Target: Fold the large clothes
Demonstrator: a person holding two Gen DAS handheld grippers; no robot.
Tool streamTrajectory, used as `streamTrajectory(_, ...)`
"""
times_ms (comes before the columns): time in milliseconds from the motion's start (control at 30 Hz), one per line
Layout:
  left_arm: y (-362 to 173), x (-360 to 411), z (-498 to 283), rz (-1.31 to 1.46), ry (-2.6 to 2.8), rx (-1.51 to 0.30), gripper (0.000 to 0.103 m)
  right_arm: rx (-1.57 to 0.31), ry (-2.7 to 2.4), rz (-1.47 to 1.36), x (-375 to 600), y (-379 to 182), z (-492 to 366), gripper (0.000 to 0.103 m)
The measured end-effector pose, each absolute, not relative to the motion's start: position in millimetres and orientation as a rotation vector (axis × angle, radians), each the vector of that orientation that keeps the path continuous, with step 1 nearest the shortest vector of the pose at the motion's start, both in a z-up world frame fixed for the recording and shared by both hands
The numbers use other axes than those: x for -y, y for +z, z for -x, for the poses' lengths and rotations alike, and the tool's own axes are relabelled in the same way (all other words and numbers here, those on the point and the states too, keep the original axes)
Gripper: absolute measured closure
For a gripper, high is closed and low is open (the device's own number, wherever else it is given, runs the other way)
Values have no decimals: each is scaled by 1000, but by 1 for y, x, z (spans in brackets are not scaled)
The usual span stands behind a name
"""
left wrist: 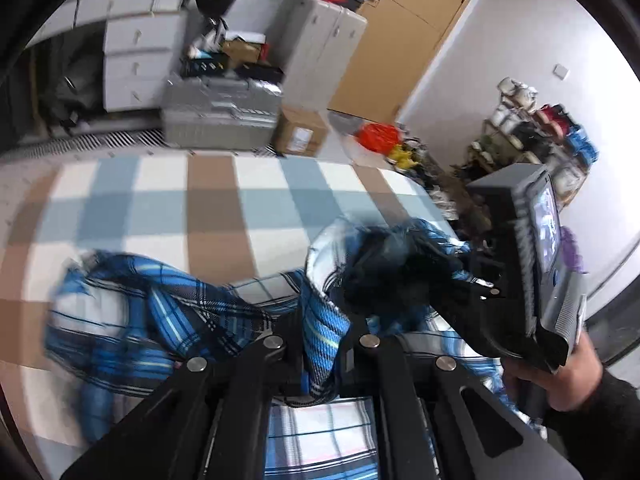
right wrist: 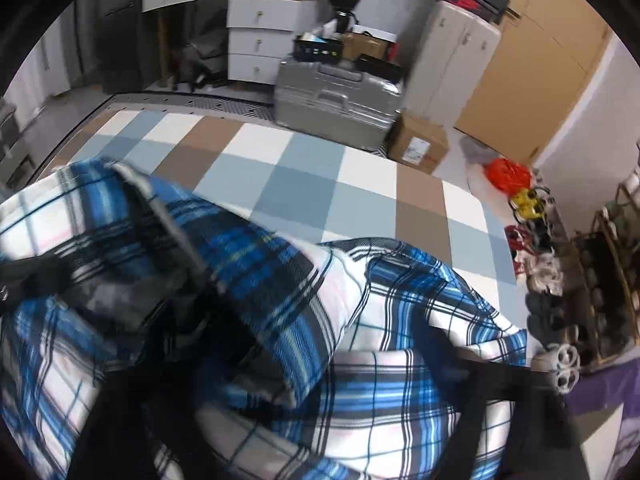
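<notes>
The left claw (left wrist: 320, 344) pinches a bunched band of the blue plaid shirt (right wrist: 380, 320); whether the right claw (left wrist: 420, 276) grips is unclear under cloth. The shirt lies crumpled on the checked bed (right wrist: 304, 168), so folding looks barely begun. A silver case (right wrist: 336, 100) and cardboard box (right wrist: 418, 146) stand beyond, clear of the work.

Your left wrist camera looks forward and down along its linkage, close over the shirt (left wrist: 168, 304) on the checked bed (left wrist: 208, 208); your right gripper (left wrist: 404, 276) enters at 3 o'clock. Your right wrist camera sits nearer still, the shirt (right wrist: 360, 380) filling its lower half. Both views face the same far wall, sharing the bed (right wrist: 304, 168), the suitcase (left wrist: 220, 116) (right wrist: 336, 108) at 12 o'clock and the red bag (left wrist: 378, 136) (right wrist: 508, 174) toward 2 o'clock.
</notes>
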State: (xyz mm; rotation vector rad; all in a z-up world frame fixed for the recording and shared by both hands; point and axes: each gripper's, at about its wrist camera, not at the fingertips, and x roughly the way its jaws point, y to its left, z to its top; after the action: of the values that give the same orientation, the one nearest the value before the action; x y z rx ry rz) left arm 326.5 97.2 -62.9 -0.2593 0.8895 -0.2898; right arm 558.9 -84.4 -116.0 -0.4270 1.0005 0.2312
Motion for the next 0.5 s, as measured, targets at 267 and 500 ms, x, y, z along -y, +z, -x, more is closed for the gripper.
streamTrajectory(267,3,-88,-258,211,-289,-743,100,-835,191,348,114,-29,-509,101)
streamTrajectory(500,5,-73,-138,227,-293,-621,100,-711,266,270,150,12,-389,101)
